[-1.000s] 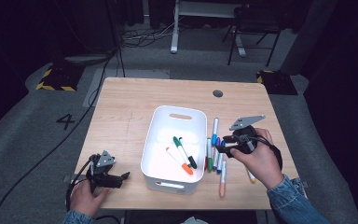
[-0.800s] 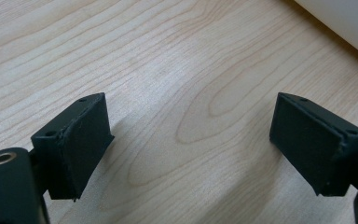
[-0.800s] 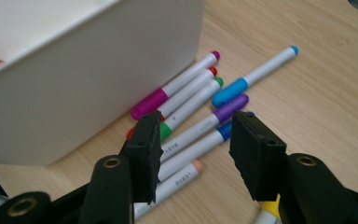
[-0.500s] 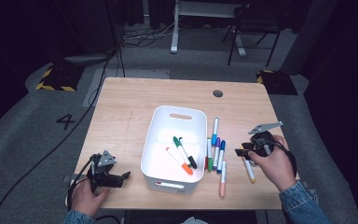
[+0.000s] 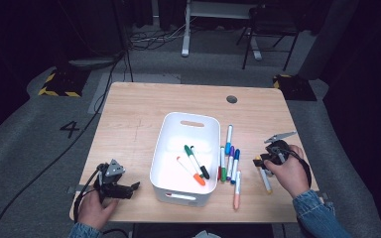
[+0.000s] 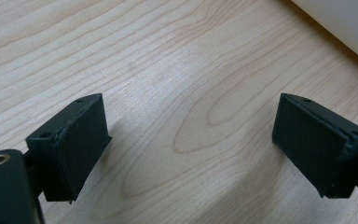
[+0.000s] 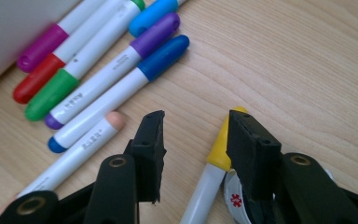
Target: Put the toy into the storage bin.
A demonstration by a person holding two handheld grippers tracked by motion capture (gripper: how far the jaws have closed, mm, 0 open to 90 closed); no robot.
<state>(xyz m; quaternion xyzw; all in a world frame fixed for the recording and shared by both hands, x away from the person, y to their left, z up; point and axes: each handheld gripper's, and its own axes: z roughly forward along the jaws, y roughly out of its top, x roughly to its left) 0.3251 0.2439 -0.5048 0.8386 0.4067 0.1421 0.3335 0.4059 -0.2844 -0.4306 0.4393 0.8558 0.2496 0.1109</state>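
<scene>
A white bin [image 5: 164, 148] stands mid-table with a green, a black and an orange marker [image 5: 192, 173] in it. Several markers [image 5: 229, 161] lie in a row to its right. My right gripper [image 5: 259, 161] is low over a yellow-capped marker [image 5: 265, 179]. In the right gripper view, that marker [image 7: 220, 145] lies between the jaws of the right gripper [image 7: 196, 116] near the right pad, with a gap on its other side. These jaws have just been closing. My left gripper [image 5: 134, 186] rests near the front left corner. The left gripper [image 6: 191, 100] has just been opening and holds nothing.
A peach-capped marker [image 5: 237, 189] lies near the front edge, close to the right hand. A dark round grommet [image 5: 231, 99] sits at the table's back right. The bin wall [image 6: 345, 23] stands close ahead of the left gripper. Cables and chair legs lie beyond the table.
My right hand has moved right and down, from beside the marker row to the yellow-capped marker. The left hand has stayed put.
</scene>
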